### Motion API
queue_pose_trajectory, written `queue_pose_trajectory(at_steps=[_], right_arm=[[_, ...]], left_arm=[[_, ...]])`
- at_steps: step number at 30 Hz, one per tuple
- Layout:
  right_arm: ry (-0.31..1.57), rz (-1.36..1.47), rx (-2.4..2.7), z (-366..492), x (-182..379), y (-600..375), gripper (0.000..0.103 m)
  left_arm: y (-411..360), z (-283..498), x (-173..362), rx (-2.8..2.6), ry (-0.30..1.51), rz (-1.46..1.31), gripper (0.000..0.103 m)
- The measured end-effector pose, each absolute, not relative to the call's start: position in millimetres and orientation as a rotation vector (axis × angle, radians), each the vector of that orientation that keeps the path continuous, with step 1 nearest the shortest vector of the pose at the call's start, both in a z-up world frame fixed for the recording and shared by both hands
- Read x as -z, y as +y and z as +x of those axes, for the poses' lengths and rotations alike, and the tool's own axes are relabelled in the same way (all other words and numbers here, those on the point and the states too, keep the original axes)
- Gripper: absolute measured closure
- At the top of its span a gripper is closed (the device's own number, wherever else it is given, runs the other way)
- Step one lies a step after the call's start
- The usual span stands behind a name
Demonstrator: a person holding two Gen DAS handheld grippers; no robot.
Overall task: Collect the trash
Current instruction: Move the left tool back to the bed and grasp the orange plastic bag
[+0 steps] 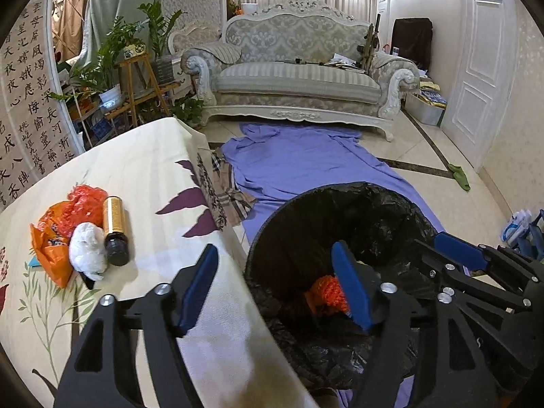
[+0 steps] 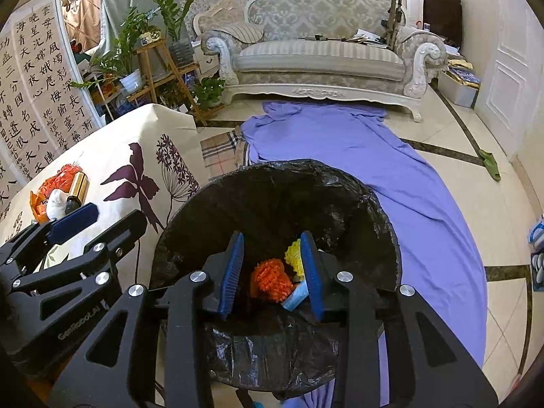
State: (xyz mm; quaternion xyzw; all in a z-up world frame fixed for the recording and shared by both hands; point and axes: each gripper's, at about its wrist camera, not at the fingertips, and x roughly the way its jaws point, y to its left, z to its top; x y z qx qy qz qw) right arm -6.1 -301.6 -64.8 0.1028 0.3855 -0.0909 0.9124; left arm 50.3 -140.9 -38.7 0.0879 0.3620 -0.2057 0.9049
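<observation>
A black-lined trash bin (image 1: 343, 210) (image 2: 272, 190) stands on the floor beside the table. Inside lie an orange mesh piece (image 2: 272, 278), a yellow one (image 2: 293, 255) and a light blue item (image 2: 295, 298). On the table (image 1: 136, 170) lie an orange plastic bag (image 1: 51, 238), a white crumpled wad (image 1: 87, 250) and a gold bottle with a dark cap (image 1: 115, 229); they also show in the right wrist view (image 2: 56, 193). My left gripper (image 1: 275, 289) is open and empty, straddling the table edge and the bin rim. My right gripper (image 2: 272, 272) is open and empty over the bin.
A purple sheet (image 1: 299, 166) covers the floor between the bin and an ornate sofa (image 1: 299, 68). Potted plants on a wooden stand (image 1: 136, 68) are at the back left. A calligraphy screen (image 1: 27, 108) is on the left. A green slipper (image 1: 459, 175) lies on the tiles.
</observation>
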Motion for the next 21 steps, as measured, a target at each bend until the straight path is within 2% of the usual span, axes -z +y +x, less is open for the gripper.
queue_pose_trajectory(at_steps=[9, 21], right_arm=[[0.788, 0.195, 0.132, -0.4, 56.9, -278.5, 0.064], [0.793, 0.126, -0.053, 23.5, 50.1, -198.5, 0.064]], left_arm=[[-95.5, 50.4, 31.0, 0.332, 0.747, 0.139, 0.031], [-8.2, 61.3, 30.0, 0.127, 0.757, 0.069, 0.031]])
